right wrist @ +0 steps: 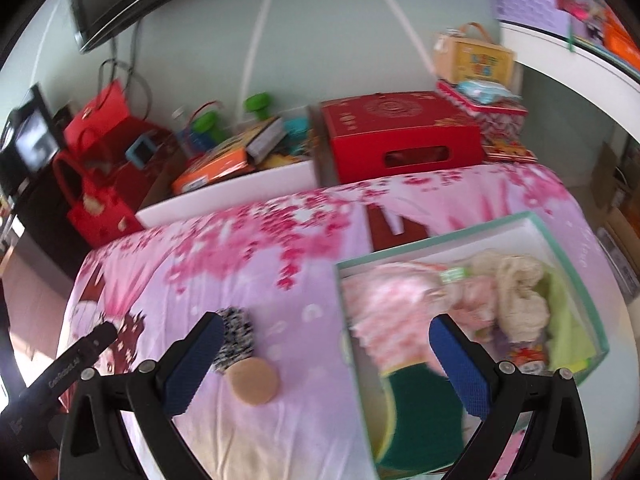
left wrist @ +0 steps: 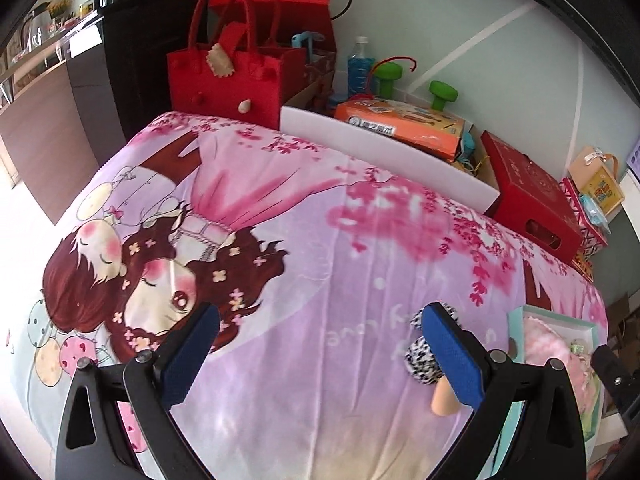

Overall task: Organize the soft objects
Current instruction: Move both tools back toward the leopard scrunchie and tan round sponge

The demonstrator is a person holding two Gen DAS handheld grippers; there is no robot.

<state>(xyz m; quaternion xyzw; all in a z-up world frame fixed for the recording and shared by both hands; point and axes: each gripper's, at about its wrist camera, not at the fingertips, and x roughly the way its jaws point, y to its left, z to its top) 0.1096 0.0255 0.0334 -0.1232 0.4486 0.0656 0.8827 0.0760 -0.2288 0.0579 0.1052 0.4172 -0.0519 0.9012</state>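
Pink cartoon blanket (right wrist: 280,264) covers surface. Teal-rimmed box (right wrist: 576,264) on it, holding pink cloths (right wrist: 384,308). Spotted soft toy (right wrist: 236,336) lies beside box: likely light, squashy; pinch fuzzy body, not tan end. Left gripper (left wrist: 320,360), right gripper (right wrist: 326,364): jaws wide, empty.

right gripper (right wrist: 326,364) jaws wide, empty, above blanket (right wrist: 304,412) | teal box (right wrist: 436,244) under right finger, holds pink/cream/green cloths (right wrist: 516,300) | black-white fuzzy item with tan round end (right wrist: 253,382) just beside left finger | view blurred
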